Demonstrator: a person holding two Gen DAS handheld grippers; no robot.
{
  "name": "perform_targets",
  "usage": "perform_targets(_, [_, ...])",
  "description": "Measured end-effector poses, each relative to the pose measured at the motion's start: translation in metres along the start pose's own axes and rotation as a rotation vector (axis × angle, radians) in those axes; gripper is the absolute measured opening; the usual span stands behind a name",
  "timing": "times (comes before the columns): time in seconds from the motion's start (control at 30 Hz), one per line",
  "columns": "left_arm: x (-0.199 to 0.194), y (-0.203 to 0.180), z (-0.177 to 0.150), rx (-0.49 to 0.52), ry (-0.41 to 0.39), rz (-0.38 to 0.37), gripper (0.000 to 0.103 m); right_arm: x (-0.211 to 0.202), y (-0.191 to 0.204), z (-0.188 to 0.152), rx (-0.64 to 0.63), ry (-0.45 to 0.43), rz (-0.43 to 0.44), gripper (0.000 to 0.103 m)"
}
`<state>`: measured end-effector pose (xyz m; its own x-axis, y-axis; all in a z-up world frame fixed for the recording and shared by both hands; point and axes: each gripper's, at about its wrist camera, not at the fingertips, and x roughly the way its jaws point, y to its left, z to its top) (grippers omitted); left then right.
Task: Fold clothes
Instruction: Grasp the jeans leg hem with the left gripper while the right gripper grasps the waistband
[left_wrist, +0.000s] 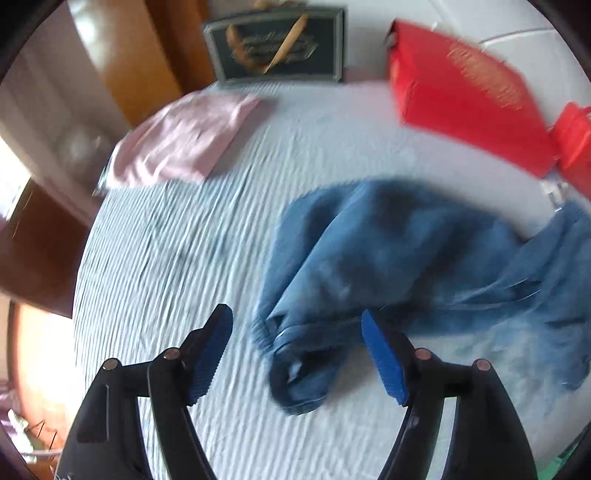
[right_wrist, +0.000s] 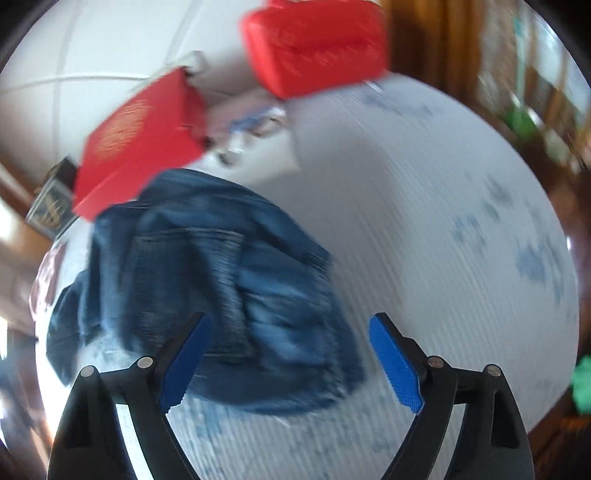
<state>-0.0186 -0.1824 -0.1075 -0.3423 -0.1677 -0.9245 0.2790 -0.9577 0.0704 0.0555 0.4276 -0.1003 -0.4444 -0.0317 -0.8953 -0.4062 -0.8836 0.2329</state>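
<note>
A pair of blue jeans (left_wrist: 388, 258) was seen lying crumpled on a white, ribbed cover spread over the tabletop (left_wrist: 166, 277). In the left wrist view, the left gripper (left_wrist: 297, 354) was held above the cover with its jaws standing apart and nothing between the blue pads (left_wrist: 210, 354); the near edge of the jeans lay below and between them, not pressed by either pad. In the right wrist view, the right gripper (right_wrist: 291, 362) was likewise found wide open over the jeans (right_wrist: 221, 288), the denim being seen beneath the gap and free of the pads (right_wrist: 397, 363).

A folded pink garment (left_wrist: 184, 140) was placed well apart from the jeans, toward the far left of the cover. A red box (left_wrist: 465, 99) was set beyond the jeans, with a second red item (left_wrist: 574, 147) just beside it. A dark framed picture (left_wrist: 277, 44) was stood at the far edge. Both views were blurred.
</note>
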Motion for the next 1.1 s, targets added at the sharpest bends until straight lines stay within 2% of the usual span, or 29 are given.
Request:
perform_targets(0.1, [0.015, 0.010, -0.022, -0.028, 0.037, 0.006, 0.072, 0.014, -0.026, -0.010, 0.067, 0.044, 0.000, 0.088])
perform_targets(0.3, [0.039, 0.016, -0.051, -0.044, 0.081, 0.017, 0.072, 0.041, -0.042, -0.032, 0.119, 0.117, -0.019, 0.089])
perform_targets(0.4, [0.056, 0.014, -0.053, -0.059, 0.085, 0.032, 0.072, 0.050, -0.043, -0.035, 0.136, 0.110, -0.013, 0.093])
perform_targets(0.53, [0.059, 0.014, -0.052, -0.099, 0.042, 0.027, 0.072, 0.060, -0.038, -0.036, 0.148, 0.093, -0.003, 0.094])
perform_targets(0.63, [0.061, 0.017, -0.054, -0.121, 0.025, 0.035, 0.080, 0.070, -0.034, -0.039, 0.153, 0.098, -0.006, 0.094])
perform_targets(0.67, [0.063, 0.019, -0.056, -0.135, 0.023, 0.045, 0.088, 0.074, -0.033, -0.041, 0.153, 0.102, -0.012, 0.093])
perform_targets(0.7, [0.064, 0.022, -0.056, -0.148, 0.022, 0.054, 0.097, 0.078, -0.032, -0.043, 0.153, 0.106, -0.023, 0.086])
perform_targets(0.73, [0.066, 0.025, -0.057, -0.168, 0.025, 0.058, 0.101, 0.080, -0.030, -0.045, 0.145, 0.102, -0.039, 0.084])
perform_targets(0.83, [0.071, 0.038, -0.058, -0.247, 0.055, -0.004, 0.103, 0.082, -0.023, -0.047, 0.119, 0.101, -0.084, 0.082])
perform_targets(0.87, [0.070, 0.039, -0.059, -0.245, 0.052, -0.015, 0.103, 0.083, -0.021, -0.048, 0.107, 0.105, -0.099, 0.082])
perform_targets(0.93, [0.063, 0.030, -0.059, -0.198, 0.024, -0.017, 0.090, 0.084, -0.016, -0.050, 0.076, 0.110, -0.128, 0.082])
perform_targets(1.0, [0.055, 0.017, -0.059, -0.149, 0.005, -0.018, 0.053, 0.085, -0.011, -0.053, 0.047, 0.115, -0.153, 0.082])
perform_targets(1.07, [0.049, 0.002, -0.058, -0.104, -0.010, -0.008, 0.032, 0.087, -0.007, -0.054, 0.021, 0.126, -0.175, 0.084])
perform_targets(1.1, [0.048, -0.004, -0.058, -0.088, -0.018, 0.011, 0.029, 0.089, -0.005, -0.054, 0.015, 0.138, -0.174, 0.090])
